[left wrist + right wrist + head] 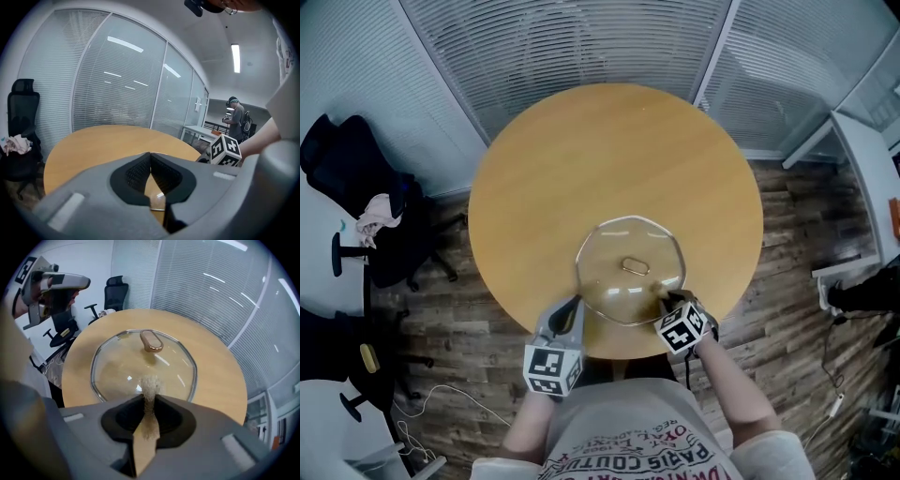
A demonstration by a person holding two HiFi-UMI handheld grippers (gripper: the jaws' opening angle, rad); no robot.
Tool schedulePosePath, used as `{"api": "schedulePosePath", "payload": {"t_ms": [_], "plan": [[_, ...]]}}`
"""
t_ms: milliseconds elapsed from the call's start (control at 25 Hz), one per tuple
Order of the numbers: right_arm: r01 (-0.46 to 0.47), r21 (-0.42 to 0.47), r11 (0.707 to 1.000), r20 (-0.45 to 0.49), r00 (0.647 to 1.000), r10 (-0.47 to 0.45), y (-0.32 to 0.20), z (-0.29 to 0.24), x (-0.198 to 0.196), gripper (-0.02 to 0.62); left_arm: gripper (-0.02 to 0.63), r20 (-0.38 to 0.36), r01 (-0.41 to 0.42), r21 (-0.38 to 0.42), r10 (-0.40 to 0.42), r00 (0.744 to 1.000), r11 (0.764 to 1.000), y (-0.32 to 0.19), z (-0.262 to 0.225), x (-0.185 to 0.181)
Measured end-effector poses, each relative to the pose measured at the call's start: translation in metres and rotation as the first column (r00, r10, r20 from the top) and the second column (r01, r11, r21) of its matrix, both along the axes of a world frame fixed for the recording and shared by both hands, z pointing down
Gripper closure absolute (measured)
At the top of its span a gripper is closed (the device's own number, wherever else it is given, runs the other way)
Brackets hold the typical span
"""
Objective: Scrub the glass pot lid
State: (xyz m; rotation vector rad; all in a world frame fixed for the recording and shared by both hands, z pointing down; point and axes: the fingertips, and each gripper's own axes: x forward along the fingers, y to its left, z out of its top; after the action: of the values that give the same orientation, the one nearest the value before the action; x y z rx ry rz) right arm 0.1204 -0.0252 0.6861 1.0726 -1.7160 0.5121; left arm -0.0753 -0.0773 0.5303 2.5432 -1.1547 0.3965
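Glass pot lid (609,248) lies near the worktop's (581,150) front edge. Left gripper (574,306) fingers clench its rim, hardly visible; right gripper (667,299) fingers grasp a beige scrubber (149,390) touching the lid.

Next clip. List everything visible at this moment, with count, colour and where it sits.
table: one, round, light wood, centre of the head view.
glass pot lid: one, clear with a tan handle, lying on the table's near side.
scrubber: one, tan, held over the lid's near part.
office chairs: two, black, on the floor left of the table.
cloth: one, pale pink, on the farther chair.
desk: one, white, at the right edge.
bystander: one, grey top, far back in the left gripper view.
left gripper: one, grey, shut on the lid's near rim.
right gripper: one, grey, shut on the scrubber.
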Motion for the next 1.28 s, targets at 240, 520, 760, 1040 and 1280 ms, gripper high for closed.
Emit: {"api": "schedulePosePath", "payload": {"t_ms": [240, 520, 760, 1040, 1280], "plan": [[-0.09, -0.034, 0.995, 0.016, 0.996, 0.091, 0.016, -0.001, -0.025, 0.528, 0.598, -0.007, -0.023, 0.002, 0.023, 1.0, 1.0, 0.005, 0.001, -0.01], [-0.127, -0.049, 0.991, 0.041, 0.991, 0.129, 0.025, 0.0, -0.061, 0.528, 0.598, -0.012, -0.037, 0.004, 0.037, 0.999, 0.999, 0.005, 0.003, -0.031], [-0.182, -0.058, 0.982, 0.075, 0.98, 0.186, 0.023, 0.0, -0.085, 0.528, 0.598, -0.01, -0.031, 0.004, 0.031, 0.999, 0.999, 0.003, 0.004, -0.054], [-0.149, -0.096, 0.984, 0.128, 0.979, 0.16, 0.022, 0.0, -0.123, 0.528, 0.598, -0.014, -0.019, 0.002, 0.019, 1.0, 1.0, 0.002, 0.005, -0.072], [-0.115, -0.104, 0.988, 0.187, 0.973, 0.133, 0.015, -0.013, -0.129, 0.528, 0.598, -0.027, 0.019, -0.012, -0.019, 0.999, 1.0, -0.007, 0.003, -0.08]]}}
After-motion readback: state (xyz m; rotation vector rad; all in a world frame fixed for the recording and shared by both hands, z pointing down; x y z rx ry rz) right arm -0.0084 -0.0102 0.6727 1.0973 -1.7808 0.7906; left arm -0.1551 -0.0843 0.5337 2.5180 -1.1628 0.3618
